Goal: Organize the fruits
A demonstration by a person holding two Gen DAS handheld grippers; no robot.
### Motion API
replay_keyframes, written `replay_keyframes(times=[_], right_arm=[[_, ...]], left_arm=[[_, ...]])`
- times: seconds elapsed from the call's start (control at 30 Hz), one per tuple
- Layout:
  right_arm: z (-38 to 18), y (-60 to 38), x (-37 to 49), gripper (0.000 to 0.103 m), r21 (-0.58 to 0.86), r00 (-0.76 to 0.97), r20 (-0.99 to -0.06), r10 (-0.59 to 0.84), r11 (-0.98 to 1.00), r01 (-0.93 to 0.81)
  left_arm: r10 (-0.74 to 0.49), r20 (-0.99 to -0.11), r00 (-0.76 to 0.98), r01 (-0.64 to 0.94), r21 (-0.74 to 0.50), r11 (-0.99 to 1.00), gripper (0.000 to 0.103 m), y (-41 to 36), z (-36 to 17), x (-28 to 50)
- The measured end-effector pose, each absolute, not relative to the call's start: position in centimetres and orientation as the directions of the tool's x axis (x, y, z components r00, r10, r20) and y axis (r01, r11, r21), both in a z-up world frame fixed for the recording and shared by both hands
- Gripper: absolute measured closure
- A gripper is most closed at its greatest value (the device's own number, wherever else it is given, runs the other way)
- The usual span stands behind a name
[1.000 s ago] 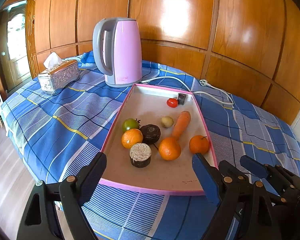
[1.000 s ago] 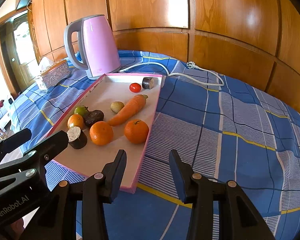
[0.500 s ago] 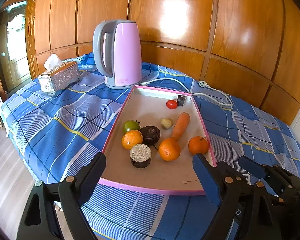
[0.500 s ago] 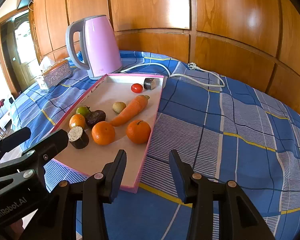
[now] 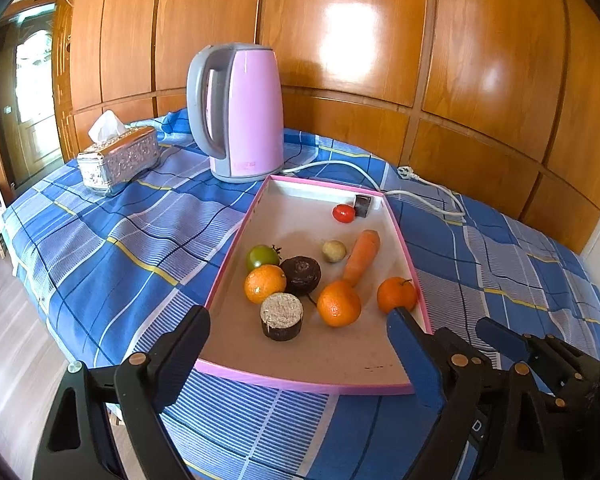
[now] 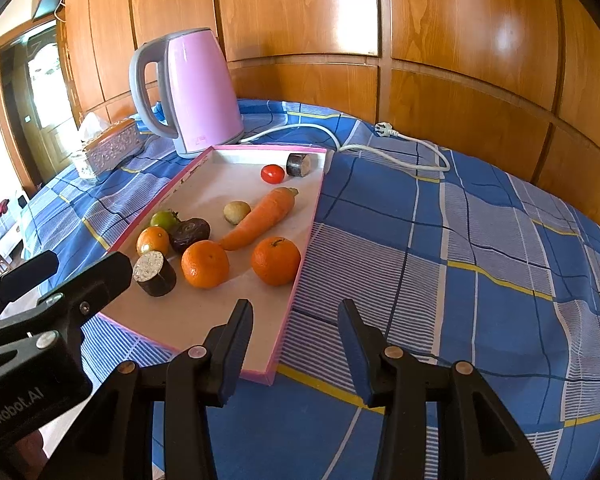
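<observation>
A pink-rimmed tray [image 5: 236, 240] lies on the blue checked cloth. It holds three oranges [image 5: 339, 303] [image 5: 265, 283] [image 5: 396, 294], a green tomato [image 5: 262, 256], a dark beet [image 5: 301, 274], a cut dark cylinder [image 5: 281, 316], a small potato [image 5: 334, 251], a carrot [image 5: 362, 258], a red tomato [image 5: 343, 213] and a dark stub [image 5: 363, 205]. My left gripper [image 5: 296, 320] stands wide open over the tray's near end, holding nothing. My right gripper [image 6: 295, 312] hovers open above the tray's near right corner [image 6: 268, 376], empty.
A pink kettle [image 5: 240, 112] stands behind the tray, its white cord [image 5: 420, 184] trailing right along the wooden wall. A silver tissue box [image 5: 118, 158] sits at the far left. Bare cloth [image 6: 460, 260] spreads right of the tray. The table edge drops to the floor on the left.
</observation>
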State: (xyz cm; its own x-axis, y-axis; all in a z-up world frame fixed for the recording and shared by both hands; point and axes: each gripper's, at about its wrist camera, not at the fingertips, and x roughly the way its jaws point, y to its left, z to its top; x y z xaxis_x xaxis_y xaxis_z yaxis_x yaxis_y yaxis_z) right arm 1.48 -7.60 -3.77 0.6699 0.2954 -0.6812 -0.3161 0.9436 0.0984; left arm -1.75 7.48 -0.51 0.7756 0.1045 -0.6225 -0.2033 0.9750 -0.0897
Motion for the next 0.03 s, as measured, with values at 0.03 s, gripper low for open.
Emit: replay_keyframes(times=[0.03], right_arm=[[-3.81,-7.79,1.56,0.058,0.101,0.67,-0.681,0.296,0.944,-0.315]], left_arm=[[0.1,-0.624,0.775,-0.199,-0.092,0.976,0.013,7.5,-0.53,-1.71]])
